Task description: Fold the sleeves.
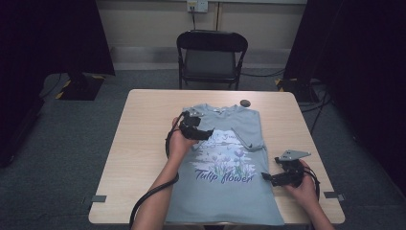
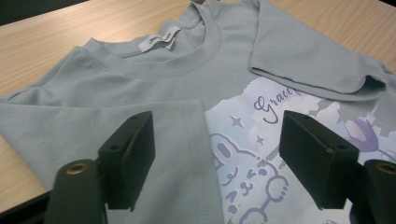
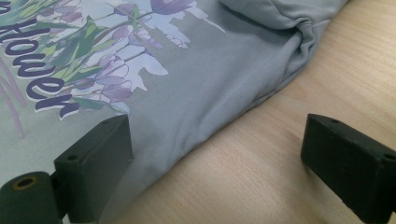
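On the table [image 1: 143, 124], grey T-shirt [image 1: 225, 191], left gripper [image 2: 217, 154] wide open over folded sleeve [image 2: 182, 140], right gripper [image 3: 215, 158] agape, seemingly empty.

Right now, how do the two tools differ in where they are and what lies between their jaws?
The left tool hovers over the t-shirt's chest, near the collar; the right tool sits at the shirt's side edge, lower down. Between the left tool's jaws lies a folded-in sleeve and print; between the right tool's lies the shirt's edge and bare table. Both are open and hold nothing.
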Demonstrator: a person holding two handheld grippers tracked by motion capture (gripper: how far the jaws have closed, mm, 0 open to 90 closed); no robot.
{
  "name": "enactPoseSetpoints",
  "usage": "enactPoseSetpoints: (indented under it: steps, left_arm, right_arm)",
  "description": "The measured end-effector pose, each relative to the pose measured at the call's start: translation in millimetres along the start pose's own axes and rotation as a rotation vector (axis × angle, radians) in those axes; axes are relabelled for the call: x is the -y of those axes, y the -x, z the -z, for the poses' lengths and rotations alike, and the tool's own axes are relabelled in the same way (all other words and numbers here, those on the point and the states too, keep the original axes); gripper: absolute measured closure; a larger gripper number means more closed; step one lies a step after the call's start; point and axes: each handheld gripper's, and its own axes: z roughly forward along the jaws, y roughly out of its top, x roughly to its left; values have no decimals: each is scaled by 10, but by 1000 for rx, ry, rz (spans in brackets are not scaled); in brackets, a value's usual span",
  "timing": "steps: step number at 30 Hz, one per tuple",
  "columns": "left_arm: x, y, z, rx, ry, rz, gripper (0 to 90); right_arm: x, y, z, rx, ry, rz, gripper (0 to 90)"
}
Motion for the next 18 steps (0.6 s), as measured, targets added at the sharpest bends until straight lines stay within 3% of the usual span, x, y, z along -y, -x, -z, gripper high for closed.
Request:
enactPoseSetpoints:
  steps: [8, 10, 18]
  left_arm:
    - [52, -35, 78, -14, -1, 20, 160]
    - [73, -50, 103, -18, -1, 36, 152]
    - [132, -81, 207, -27, 5, 29, 129]
  right_arm:
    - [0, 0, 0, 0, 0, 0, 80]
    - [0, 0, 0, 0, 0, 0, 80]
    - [0, 0, 0, 1, 0, 0, 80]
